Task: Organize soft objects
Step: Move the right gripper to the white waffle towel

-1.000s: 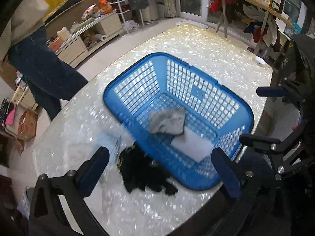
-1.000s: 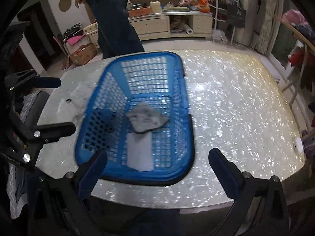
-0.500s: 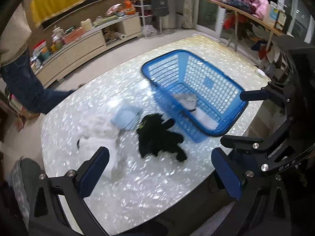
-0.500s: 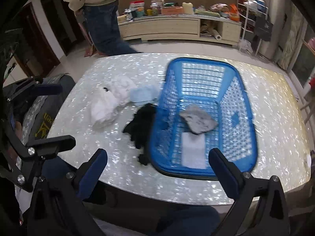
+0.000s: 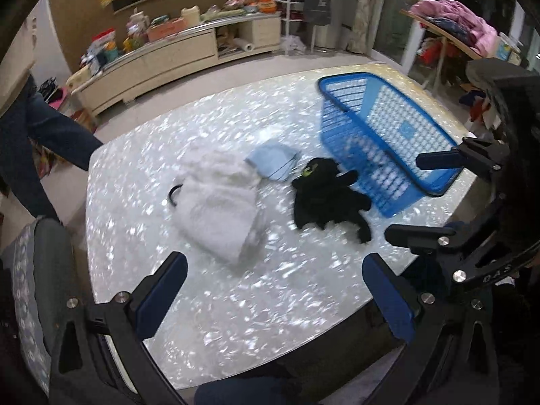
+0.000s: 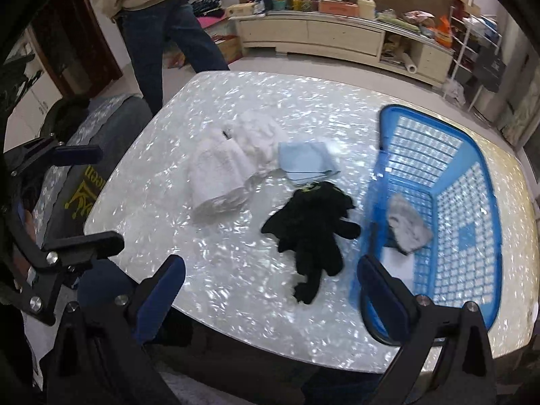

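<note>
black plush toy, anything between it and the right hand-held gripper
Nothing visible does. The black plush toy lies on bare table ahead of the open right hand-held gripper, beside the blue basket.

From my left claw (image 5: 274, 295), the wrist camera looks down and forward over the near edge of the table (image 5: 236, 303), set back from the things on it, facing the far cabinet (image 5: 162, 64); my right claw (image 5: 435, 195) shows at that picture's right edge. The right claw (image 6: 271, 295) camera looks from the same near edge, angled toward the same cabinet (image 6: 314, 35), with my left claw (image 6: 77, 195) at its left edge. Both views share the table (image 6: 236, 290) top, the white towel (image 5: 219, 209) (image 6: 219, 168), the black plush toy (image 5: 324, 195) (image 6: 314, 229) and the blue basket (image 5: 388, 141) (image 6: 472, 236).
</note>
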`<state>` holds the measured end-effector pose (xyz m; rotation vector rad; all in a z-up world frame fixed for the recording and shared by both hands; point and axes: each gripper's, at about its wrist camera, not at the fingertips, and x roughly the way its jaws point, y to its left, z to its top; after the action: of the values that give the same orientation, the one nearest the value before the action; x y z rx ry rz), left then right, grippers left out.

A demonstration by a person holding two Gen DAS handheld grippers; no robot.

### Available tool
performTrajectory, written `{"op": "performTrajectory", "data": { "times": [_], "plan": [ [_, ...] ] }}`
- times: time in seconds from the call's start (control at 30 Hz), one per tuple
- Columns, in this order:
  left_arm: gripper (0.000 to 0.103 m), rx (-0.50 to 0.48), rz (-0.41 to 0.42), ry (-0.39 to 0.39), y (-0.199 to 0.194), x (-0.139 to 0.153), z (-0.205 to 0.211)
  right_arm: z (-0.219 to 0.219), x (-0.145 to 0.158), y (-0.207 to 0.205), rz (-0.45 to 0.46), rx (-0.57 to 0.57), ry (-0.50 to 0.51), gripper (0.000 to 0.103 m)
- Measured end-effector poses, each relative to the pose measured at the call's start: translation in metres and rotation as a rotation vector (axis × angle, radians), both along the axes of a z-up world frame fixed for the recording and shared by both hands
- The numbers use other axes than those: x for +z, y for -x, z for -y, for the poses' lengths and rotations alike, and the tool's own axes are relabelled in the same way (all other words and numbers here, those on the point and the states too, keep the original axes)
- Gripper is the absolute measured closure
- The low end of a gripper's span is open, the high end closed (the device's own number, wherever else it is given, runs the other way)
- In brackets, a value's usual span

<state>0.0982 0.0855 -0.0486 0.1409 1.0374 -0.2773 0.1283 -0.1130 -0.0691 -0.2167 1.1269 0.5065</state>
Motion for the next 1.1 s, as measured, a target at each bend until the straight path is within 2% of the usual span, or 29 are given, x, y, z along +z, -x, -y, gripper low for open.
{"op": "performTrajectory", "data": {
  "times": [0.23,0.33,0.7,0.9,1.1],
  "plan": [
    [0.0,0.069,-0.038,0.024,0.0,-0.023,-0.04,-0.038,-0.015,-0.007,-0.01,0.071,0.02,0.0],
    [0.0,0.11,-0.058,0.034,-0.001,-0.034,-0.059,-0.057,-0.024,-0.013,-0.018,0.107,0.025,0.005],
    [0.0,0.211,-0.106,0.054,-0.008,-0.073,-0.116,-0.128,-0.067,-0.036,-0.063,0.234,0.052,0.008],
    [0.0,0.232,-0.1,0.053,-0.014,-0.09,-0.137,-0.154,-0.089,-0.05,-0.088,0.266,0.069,0.008],
    [0.0,0.271,-0.132,0.048,-0.026,-0.113,-0.153,-0.171,-0.115,-0.069,-0.1,0.263,0.108,0.008]
  ]
}}
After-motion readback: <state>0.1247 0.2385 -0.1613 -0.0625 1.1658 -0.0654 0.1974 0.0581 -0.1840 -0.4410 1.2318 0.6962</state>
